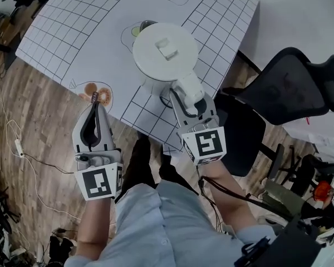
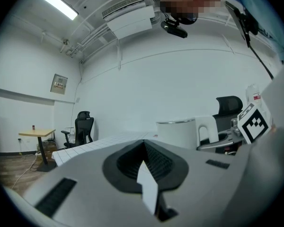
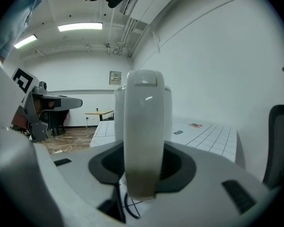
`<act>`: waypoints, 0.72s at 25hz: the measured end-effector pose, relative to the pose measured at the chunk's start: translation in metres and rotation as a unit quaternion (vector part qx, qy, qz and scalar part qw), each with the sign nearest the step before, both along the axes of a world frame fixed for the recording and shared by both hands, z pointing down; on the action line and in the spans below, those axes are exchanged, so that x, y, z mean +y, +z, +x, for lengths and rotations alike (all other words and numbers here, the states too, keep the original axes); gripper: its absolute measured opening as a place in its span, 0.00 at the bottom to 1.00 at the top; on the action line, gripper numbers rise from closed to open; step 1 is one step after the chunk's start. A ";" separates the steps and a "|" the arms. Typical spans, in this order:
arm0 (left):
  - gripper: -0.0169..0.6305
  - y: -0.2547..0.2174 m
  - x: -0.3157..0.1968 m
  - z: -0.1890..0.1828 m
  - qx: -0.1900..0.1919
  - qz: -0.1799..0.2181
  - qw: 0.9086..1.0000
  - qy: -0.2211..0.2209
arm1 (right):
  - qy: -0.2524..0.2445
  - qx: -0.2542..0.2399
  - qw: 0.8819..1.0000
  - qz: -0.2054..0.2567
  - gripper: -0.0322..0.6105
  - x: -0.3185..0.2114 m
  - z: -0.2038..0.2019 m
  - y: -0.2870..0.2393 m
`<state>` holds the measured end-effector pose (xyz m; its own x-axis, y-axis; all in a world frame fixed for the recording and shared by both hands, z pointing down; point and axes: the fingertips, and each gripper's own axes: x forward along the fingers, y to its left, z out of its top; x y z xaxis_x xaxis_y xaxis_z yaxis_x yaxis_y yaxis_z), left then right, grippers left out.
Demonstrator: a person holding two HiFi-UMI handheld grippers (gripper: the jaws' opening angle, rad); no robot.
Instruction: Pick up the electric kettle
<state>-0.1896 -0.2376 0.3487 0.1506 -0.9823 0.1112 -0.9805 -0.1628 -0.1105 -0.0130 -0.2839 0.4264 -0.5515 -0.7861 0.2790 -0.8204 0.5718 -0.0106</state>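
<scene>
Though head view hides contact, right gripper clamps kettle handle in own view; left gripper jaws together.

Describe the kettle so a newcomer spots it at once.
Find the white gridded table. Near its front edge stands the kettle, white, round-lidded, its handle between the jaws of the right gripper. Its neighbours look like flat printed pictures; it alone stands up.

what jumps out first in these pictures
The big white electric kettle stands near the front edge of the gridded table, and its round lid fills the middle of the head view. The right hand-held gripper is clamped on its handle, which looms large in the right gripper view. The left hand-held gripper, jaws together, points at the table's near edge.
</scene>
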 end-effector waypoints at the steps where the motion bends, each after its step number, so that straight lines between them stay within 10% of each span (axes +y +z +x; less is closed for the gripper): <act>1: 0.02 -0.001 -0.001 -0.001 0.000 0.001 1.000 -0.001 | 0.000 -0.001 1.000 -0.004 0.27 -0.002 0.000 0.000; 18: 0.02 -0.009 0.002 -0.015 -0.006 0.005 1.000 -0.030 | 0.017 -0.095 0.995 0.024 0.18 -0.035 0.000 -0.037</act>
<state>-0.2047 -0.2357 0.3395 0.0899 -0.9906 0.1034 -0.9869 -0.1026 -0.1243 -0.0126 -0.3193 0.3890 -0.5632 -0.8155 0.1332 -0.8253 0.5469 -0.1409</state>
